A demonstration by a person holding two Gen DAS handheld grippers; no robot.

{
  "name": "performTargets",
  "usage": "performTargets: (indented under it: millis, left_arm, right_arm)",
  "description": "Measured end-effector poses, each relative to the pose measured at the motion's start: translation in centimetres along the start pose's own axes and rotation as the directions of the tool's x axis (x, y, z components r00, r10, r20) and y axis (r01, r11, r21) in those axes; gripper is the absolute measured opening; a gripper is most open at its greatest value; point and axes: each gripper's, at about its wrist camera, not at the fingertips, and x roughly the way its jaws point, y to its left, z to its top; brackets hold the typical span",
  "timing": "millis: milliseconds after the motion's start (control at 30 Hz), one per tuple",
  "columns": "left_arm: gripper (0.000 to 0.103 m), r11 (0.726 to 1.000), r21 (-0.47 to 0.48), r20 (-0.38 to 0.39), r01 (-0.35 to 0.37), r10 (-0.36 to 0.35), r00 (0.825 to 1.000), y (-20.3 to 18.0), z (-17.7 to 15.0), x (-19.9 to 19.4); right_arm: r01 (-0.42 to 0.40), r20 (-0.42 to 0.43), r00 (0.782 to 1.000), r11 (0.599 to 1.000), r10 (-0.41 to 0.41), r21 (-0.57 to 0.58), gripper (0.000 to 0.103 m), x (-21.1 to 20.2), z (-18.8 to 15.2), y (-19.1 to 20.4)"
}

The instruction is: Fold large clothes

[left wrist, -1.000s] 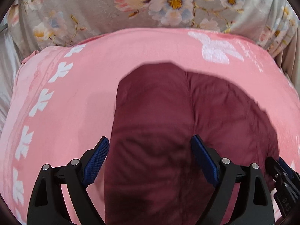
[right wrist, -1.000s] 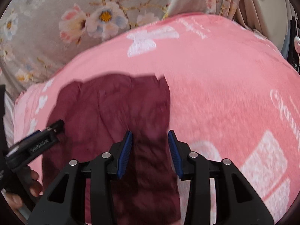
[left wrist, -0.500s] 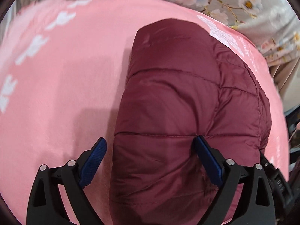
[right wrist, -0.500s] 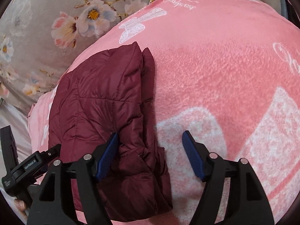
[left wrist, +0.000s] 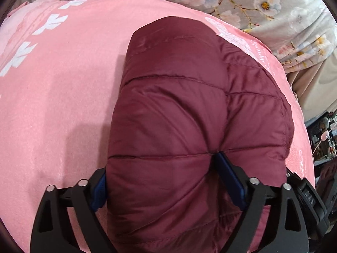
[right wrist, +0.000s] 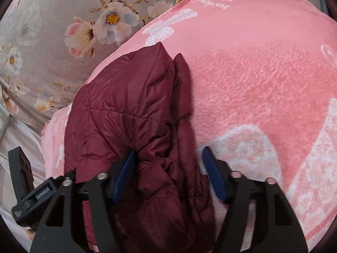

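Note:
A maroon quilted jacket (left wrist: 189, 116) lies folded into a thick bundle on the pink blanket (left wrist: 52, 94). My left gripper (left wrist: 161, 163) straddles the bundle's near left part and its jaws are closing. The right pad (left wrist: 229, 179) dents the padding and the left pad (left wrist: 100, 186) sits against the bundle's edge. In the right wrist view the jacket (right wrist: 130, 109) shows its layered right edge. My right gripper (right wrist: 168, 150) is closing around that edge. Its left pad (right wrist: 125, 175) touches the fabric, while the right pad (right wrist: 213, 175) stands off it over the blanket.
A grey floral bedspread (right wrist: 52, 31) lies beyond the pink blanket (right wrist: 263, 84). Clutter and a beige curtain (left wrist: 316, 80) are at the far right past the bed's edge. The left gripper's body (right wrist: 35, 194) sits close beside the right one.
The jacket has stopped moving and lies folded. My left jaws have narrowed onto the bundle. My right jaws let go, spread wide, then narrowed again around the edge.

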Motion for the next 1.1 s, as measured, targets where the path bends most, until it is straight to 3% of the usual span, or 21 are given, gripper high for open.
performTargets:
  millis: [133, 167, 267, 467, 600, 800, 933, 1100]
  left_arm:
    - [0.058, 1.0, 0.007, 0.013, 0.012, -0.012, 1.0, -0.2, 0.4, -1.2]
    - [0.048, 1.0, 0.011, 0.025, 0.021, -0.021, 0.999, -0.2, 0.6, -1.9]
    - [0.031, 0.997, 0.047, 0.066, 0.054, -0.057, 0.996, -0.5, 1.4, -3.9]
    - [0.026, 0.982, 0.176, 0.203, 0.065, -0.101, 0.974, -1.6, 3.7, -10.1]
    - [0.026, 0.969, 0.244, 0.314, 0.04, -0.118, 0.942, -1.7, 5.7, -13.5]
    - [0.026, 0.95, 0.31, 0.491, -0.033, -0.13, 0.861, -0.4, 10.2, -17.7]
    - [0.026, 0.945, 0.318, 0.566, -0.077, -0.124, 0.815, 2.0, 12.7, -19.0]
    - [0.026, 0.943, 0.31, 0.614, -0.116, -0.106, 0.782, 5.1, 15.8, -17.6]
  right_arm:
    - [0.005, 0.006, 1.0, 1.0, -0.005, -0.011, 0.02, -0.4, 0.3, 1.1]
    - [0.011, 0.017, 1.0, 1.0, -0.01, -0.024, 0.018, -0.8, 0.4, 1.7]
    - [0.005, 0.064, 0.998, 0.998, -0.002, -0.058, 0.013, -2.3, 0.6, 3.5]
    - [-0.008, 0.191, 0.981, 0.983, 0.043, -0.184, 0.011, -5.9, 2.1, 9.4]
    - [-0.015, 0.271, 0.958, 0.964, 0.09, -0.266, 0.011, -7.3, 3.7, 13.9]
    - [-0.044, 0.356, 0.915, 0.921, 0.193, -0.387, 0.011, -7.5, 6.4, 20.8]
    - [-0.035, 0.397, 0.883, 0.879, 0.249, -0.476, 0.011, -5.9, 7.6, 25.1]
    - [-0.055, 0.39, 0.874, 0.855, 0.291, -0.515, 0.011, -1.5, 9.0, 27.5]
